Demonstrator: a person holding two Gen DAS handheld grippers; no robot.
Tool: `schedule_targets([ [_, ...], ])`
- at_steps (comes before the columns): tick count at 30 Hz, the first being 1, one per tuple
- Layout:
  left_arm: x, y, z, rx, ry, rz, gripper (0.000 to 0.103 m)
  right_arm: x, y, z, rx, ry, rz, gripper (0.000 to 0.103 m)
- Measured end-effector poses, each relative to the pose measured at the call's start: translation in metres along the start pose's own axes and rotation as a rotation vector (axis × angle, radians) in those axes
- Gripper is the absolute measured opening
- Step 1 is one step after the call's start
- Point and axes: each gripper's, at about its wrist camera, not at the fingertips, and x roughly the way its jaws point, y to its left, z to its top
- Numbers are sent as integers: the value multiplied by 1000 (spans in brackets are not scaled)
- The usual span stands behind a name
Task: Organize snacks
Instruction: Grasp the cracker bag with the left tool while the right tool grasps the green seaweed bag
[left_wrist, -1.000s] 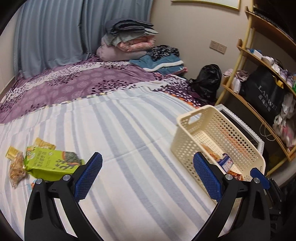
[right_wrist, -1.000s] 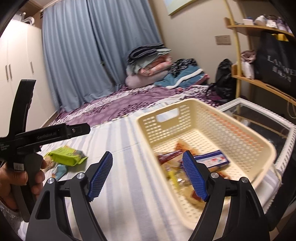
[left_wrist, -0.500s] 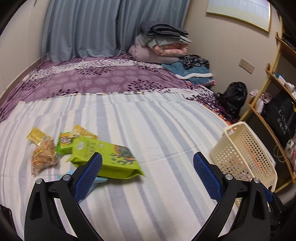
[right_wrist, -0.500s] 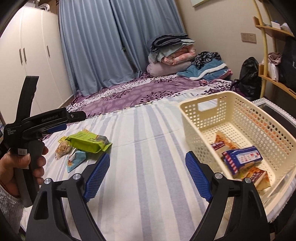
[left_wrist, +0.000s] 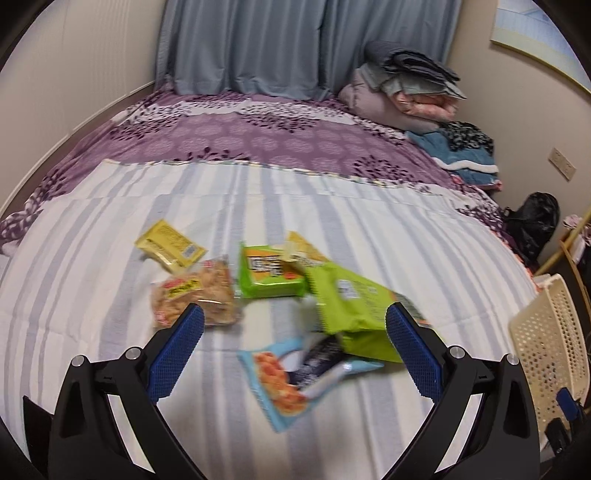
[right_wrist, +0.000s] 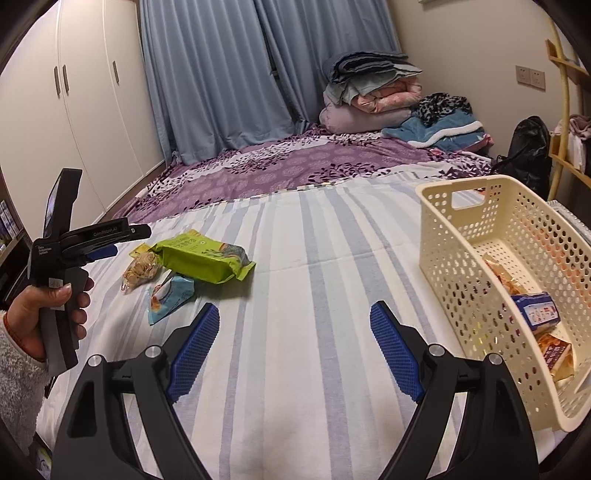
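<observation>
Left wrist view: the left gripper hangs with its jaws spread wide and nothing between them, just above a loose pile of snacks at the centre of the frame on the striped bed. A large green packet lies at centre right, overlapping a light-blue pouch below it. A smaller green packet sits at upper centre, with a clear bag of crackers and a yellow sachet to its left. The cream basket shows at the right edge.

Right wrist view: the right gripper is also wide apart and empty, low in the frame over bare sheet. The basket's near wall stands at right, holding a blue-and-white box and orange-wrapped snacks. The left hand grips its tool at the left edge beside the pile.
</observation>
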Motion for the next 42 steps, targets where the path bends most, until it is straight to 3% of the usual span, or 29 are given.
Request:
schedule_targets([
  [8,33,53,11,-76,29,82,100,15,12,-3,-18,37,11,83],
  [16,74,68,15,-125,84,73,100,24,14,-2,-21,59,9,83],
  [24,102,75,13,-91,120,125,100,39,19,1,-23,78,14,83],
  [37,112,92,12,-105,109,68,101,88,39,31,-59,83,94,83],
  [42,114,94,13,-92,106,52,101,120,42,58,-48,84,179,83],
])
